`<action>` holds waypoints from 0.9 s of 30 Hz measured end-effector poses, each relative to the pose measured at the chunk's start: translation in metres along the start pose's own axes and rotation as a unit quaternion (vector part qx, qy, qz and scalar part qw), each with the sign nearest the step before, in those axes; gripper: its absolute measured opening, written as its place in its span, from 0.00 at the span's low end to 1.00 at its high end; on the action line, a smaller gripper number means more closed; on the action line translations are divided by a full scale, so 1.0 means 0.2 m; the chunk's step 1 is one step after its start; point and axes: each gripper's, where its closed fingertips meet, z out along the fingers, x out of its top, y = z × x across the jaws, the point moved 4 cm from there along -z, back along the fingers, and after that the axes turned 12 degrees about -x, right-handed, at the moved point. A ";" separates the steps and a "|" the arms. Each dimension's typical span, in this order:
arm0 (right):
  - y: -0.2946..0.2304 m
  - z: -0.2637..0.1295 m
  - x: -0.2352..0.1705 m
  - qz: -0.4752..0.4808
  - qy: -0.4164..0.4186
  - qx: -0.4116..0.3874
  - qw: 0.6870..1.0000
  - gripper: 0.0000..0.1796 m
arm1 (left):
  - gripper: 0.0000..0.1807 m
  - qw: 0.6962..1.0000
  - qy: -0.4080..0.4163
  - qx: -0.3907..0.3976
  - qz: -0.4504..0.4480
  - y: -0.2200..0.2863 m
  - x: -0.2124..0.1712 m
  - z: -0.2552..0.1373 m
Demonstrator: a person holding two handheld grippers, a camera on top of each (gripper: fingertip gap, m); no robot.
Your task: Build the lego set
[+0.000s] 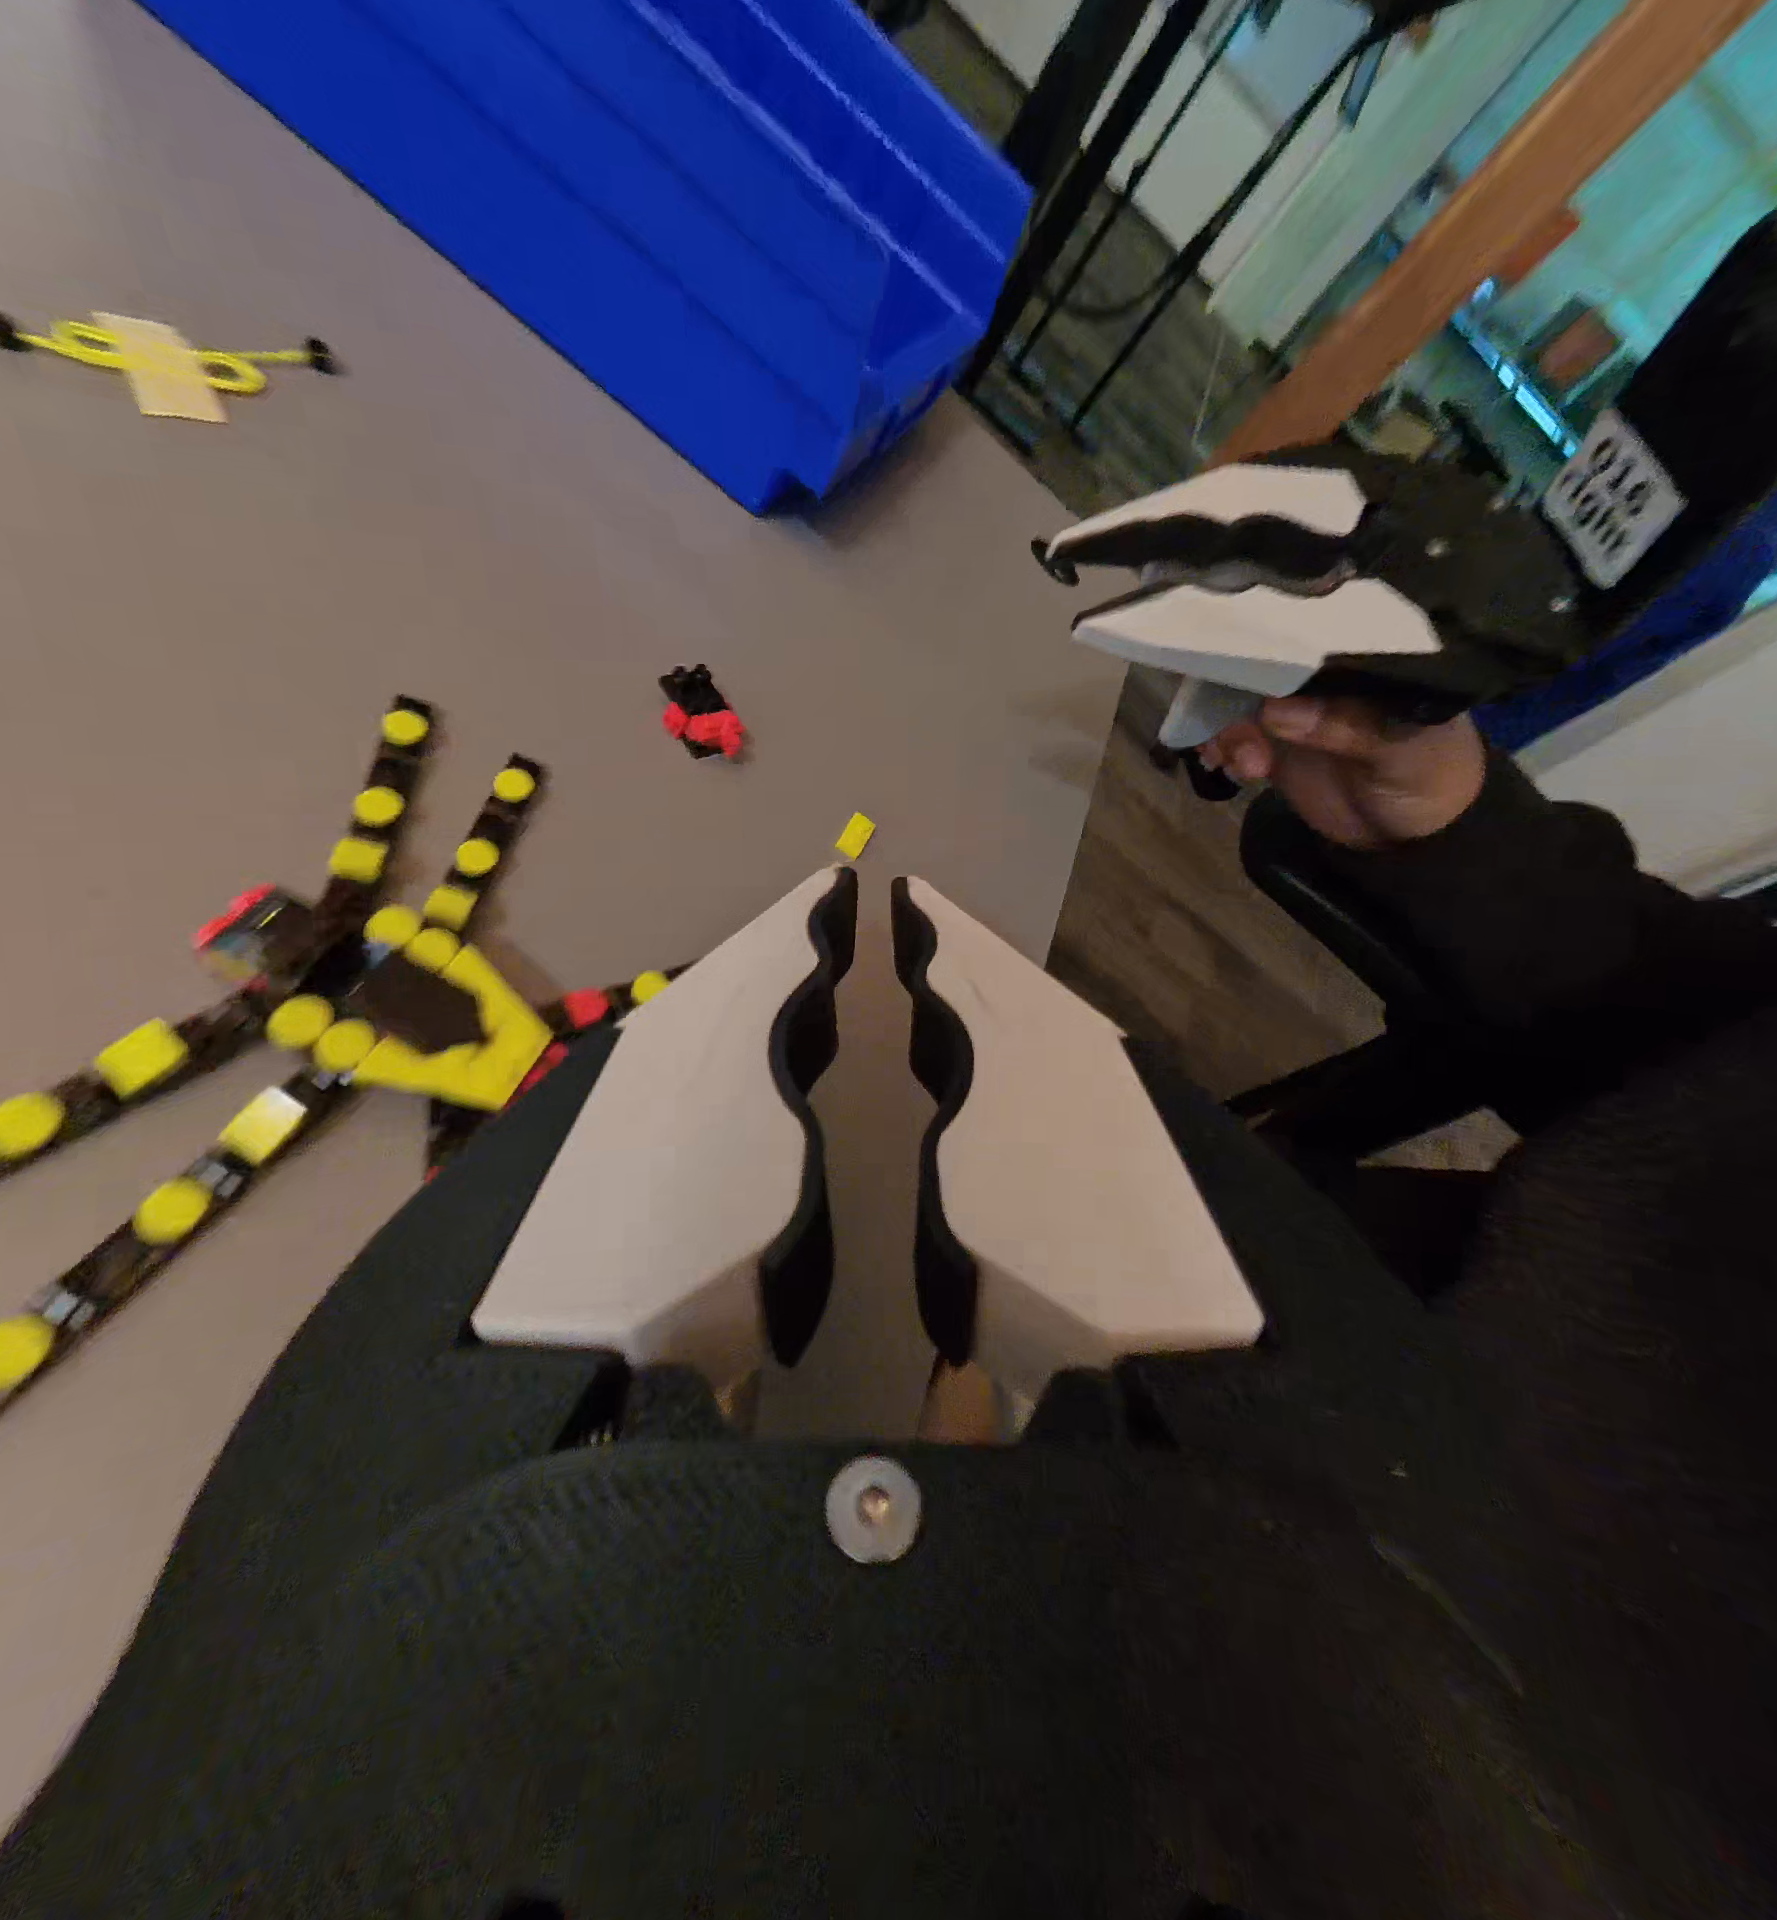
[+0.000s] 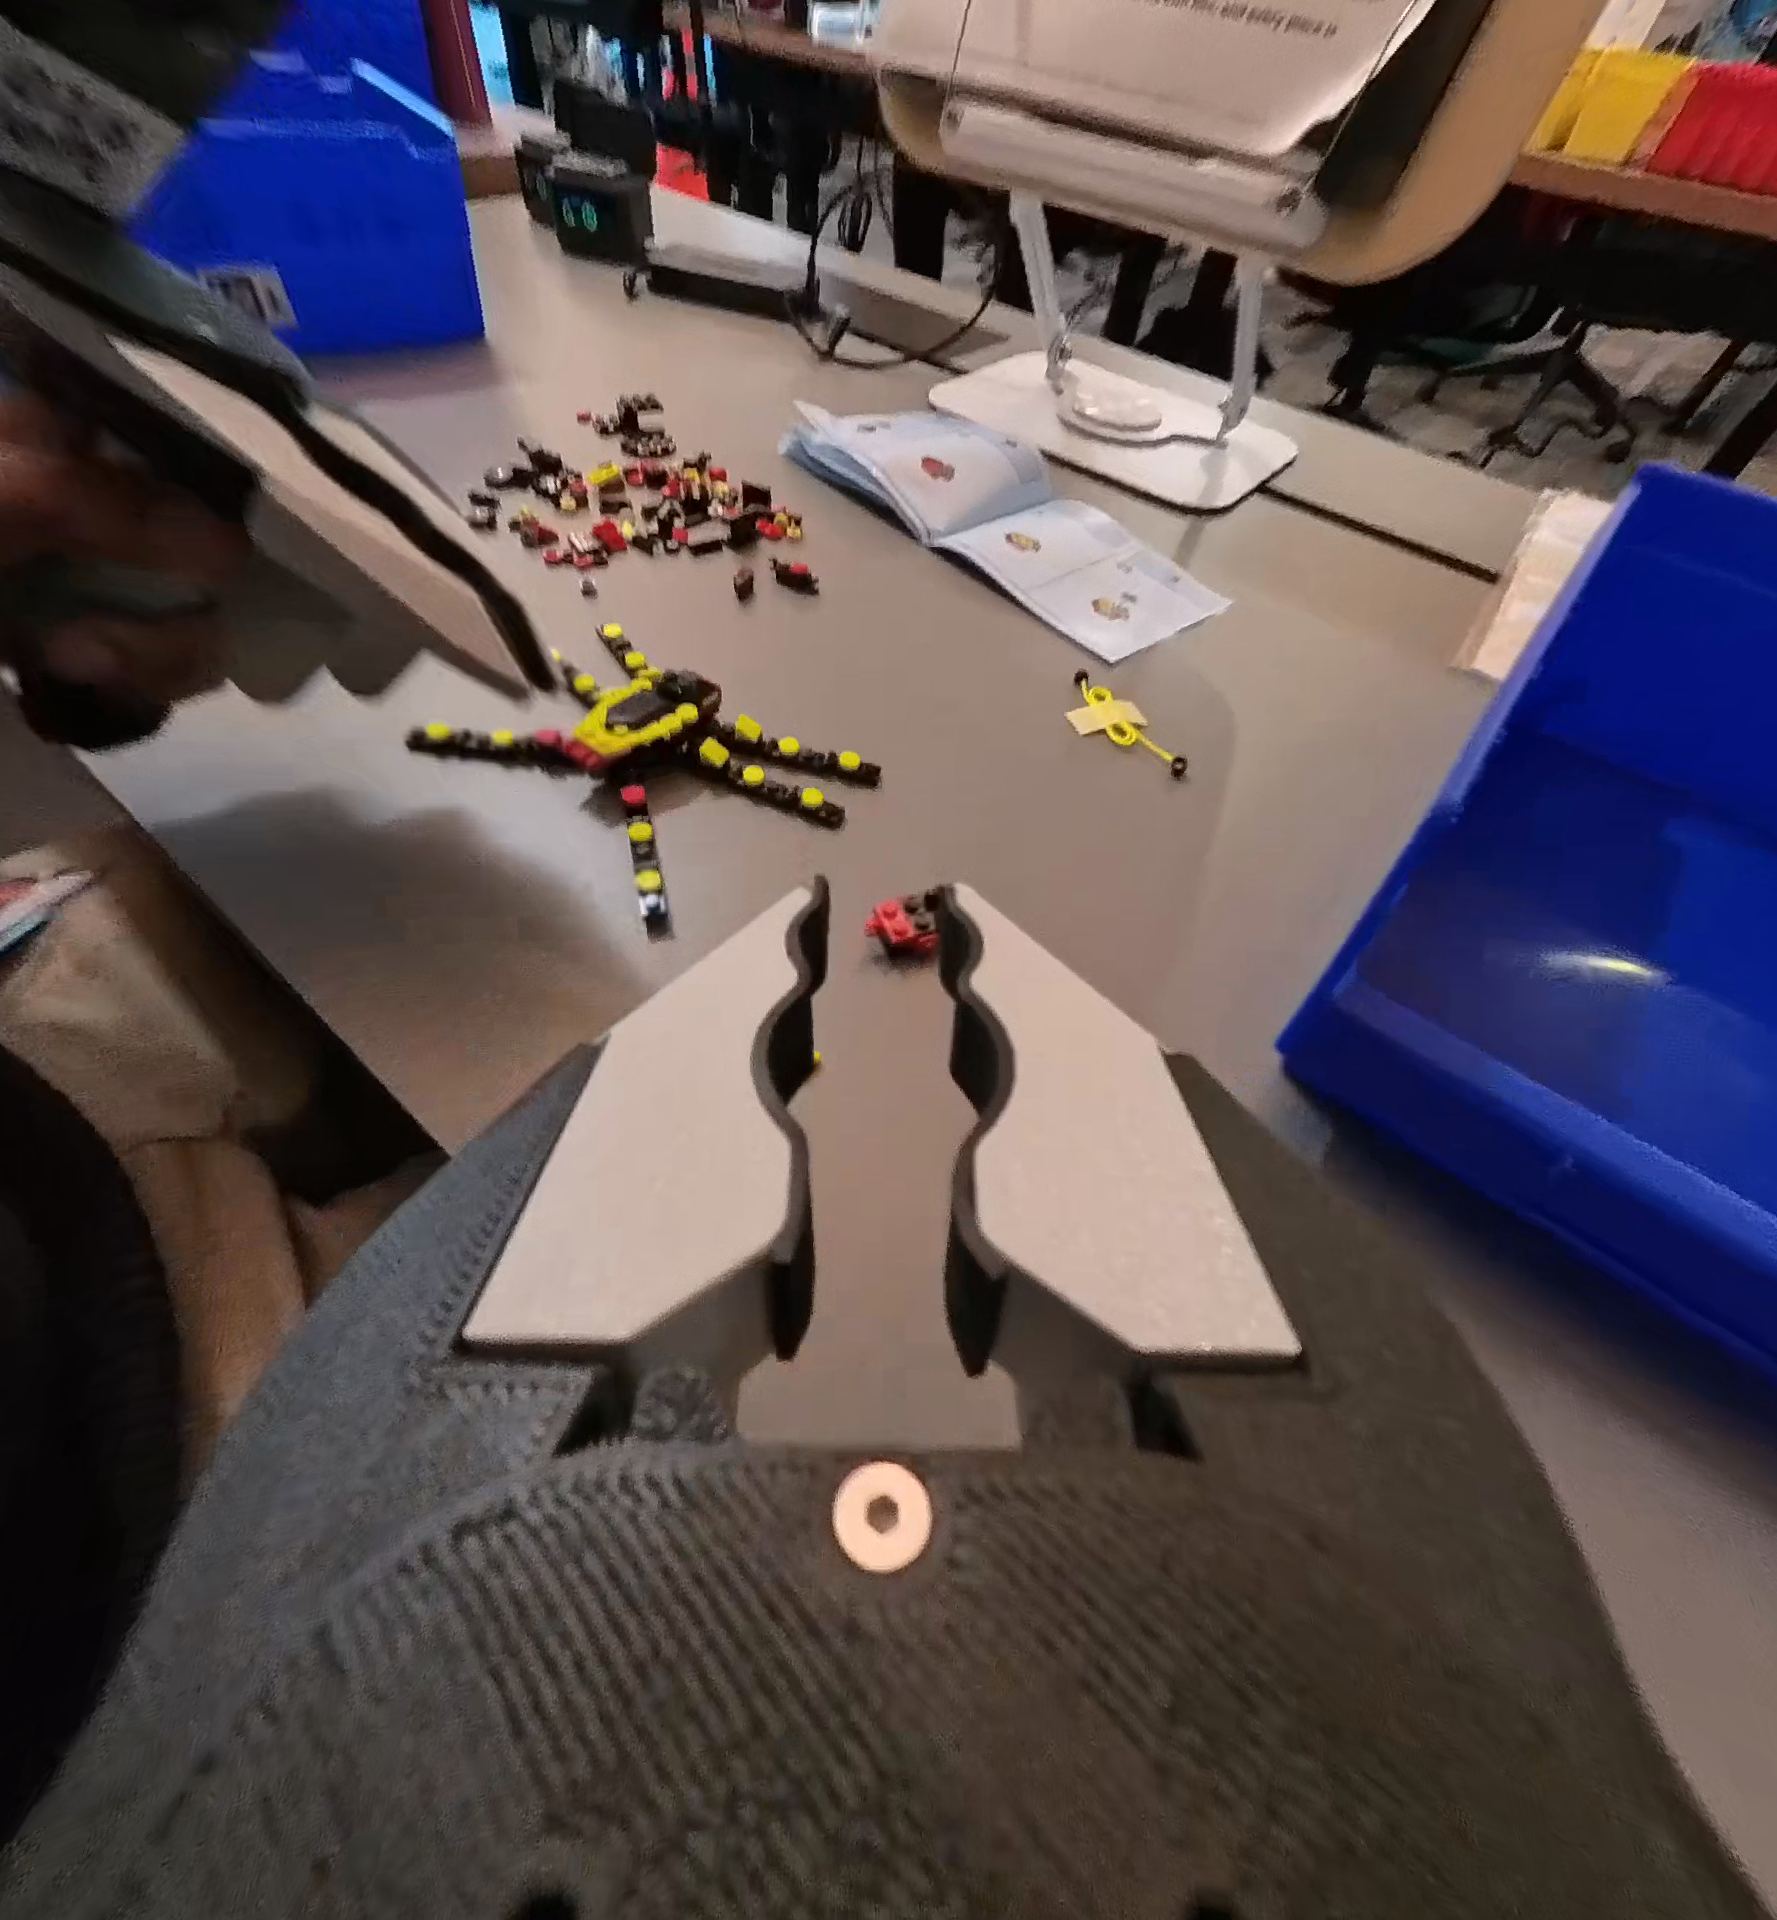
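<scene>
A black spider-like model with yellow studs [image 1: 396, 997] lies flat on the grey table [image 1: 468, 582]; it also shows in the right wrist view [image 2: 655, 727]. A small red and black assembly [image 1: 702, 717] [image 2: 905, 925] lies apart from it, just beyond my right gripper [image 2: 884, 894], which is open and empty. My left gripper [image 1: 873, 883] is open by a narrow gap and empty, its tips just short of a loose yellow tile [image 1: 855, 836]. The right gripper [image 1: 1066, 587] hovers past the table edge. The left gripper [image 2: 541, 675] hangs over the model's left side.
A pile of loose pieces [image 2: 645, 499] and an open instruction booklet [image 2: 1019, 530] lie farther back. A yellow string piece on a paper tag [image 1: 167, 364] [image 2: 1123, 722] lies apart. Blue bins stand at the right [image 2: 1590, 987] and back left [image 2: 344, 208]. A white stand base [image 2: 1112, 426] is behind. Some 12 centimeters of space lies between my two pairs of fingers. The right tips stand about 9 centimeters off the loose yellow tile [image 1: 855, 836].
</scene>
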 end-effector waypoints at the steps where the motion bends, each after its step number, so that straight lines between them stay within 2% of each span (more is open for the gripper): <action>1: -0.01 0.01 -0.02 -0.006 -0.015 0.004 1.000 0.09 | 0.02 1.000 0.014 0.001 -0.002 0.00 0.00 -0.06; 3: -0.02 0.04 -0.06 -0.010 -0.046 0.005 0.999 0.08 | 0.02 0.999 0.036 0.011 0.005 -0.02 0.00 -0.17; 7: 0.03 0.12 -0.07 -0.013 -0.063 -0.029 0.997 0.13 | 0.03 0.995 0.072 0.047 0.049 -0.06 0.06 -0.32; 11: 0.05 0.21 -0.02 -0.029 -0.031 -0.038 0.998 0.23 | 0.13 0.993 0.064 0.077 0.065 -0.12 0.07 -0.35; 13: 0.03 0.24 0.01 -0.047 -0.025 -0.033 0.998 0.28 | 0.12 0.991 0.060 0.083 0.083 -0.13 0.09 -0.34; 17: -0.01 0.29 0.09 -0.098 0.002 -0.035 0.995 0.23 | 0.02 0.985 0.060 0.090 0.130 -0.13 0.14 -0.31; 27: -0.03 0.11 0.08 -0.078 0.035 -0.022 0.996 0.15 | 0.00 0.982 0.019 0.098 0.159 -0.10 0.10 -0.20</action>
